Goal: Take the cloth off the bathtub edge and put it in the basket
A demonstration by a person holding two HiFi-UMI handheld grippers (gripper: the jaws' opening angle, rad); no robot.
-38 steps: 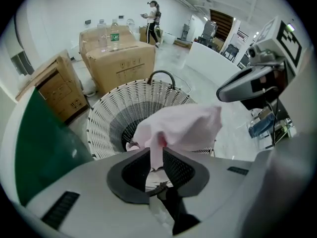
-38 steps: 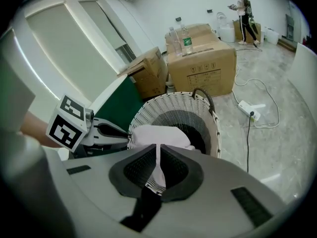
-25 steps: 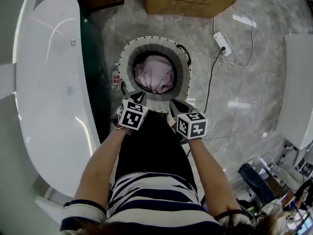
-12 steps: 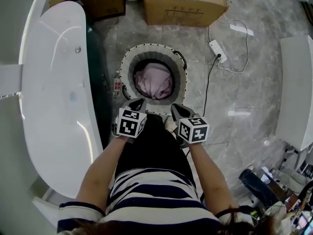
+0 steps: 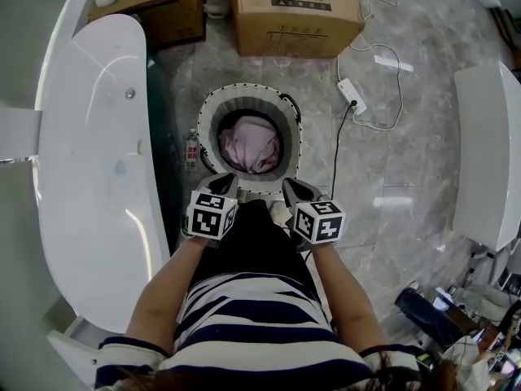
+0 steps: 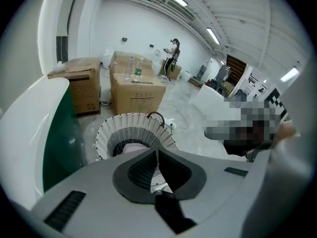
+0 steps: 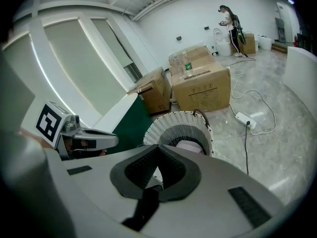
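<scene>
A pale pink cloth lies bunched inside the round white wicker basket on the floor, also seen as the cloth in the right gripper view. The white bathtub runs along the left, its edge bare. My left gripper is held just short of the basket's near rim, jaws shut with nothing between them. My right gripper hangs beside it, also shut and empty. In the left gripper view the basket sits right beyond the closed jaws.
Cardboard boxes stand behind the basket, one with bottles on top. A power strip and white cable lie on the marble floor to the right. A white counter borders the right side. A person stands far back.
Both grippers have drawn back from the basket toward my body, and the view has shifted so that the basket sits farther off. The cloth stays in the basket.
</scene>
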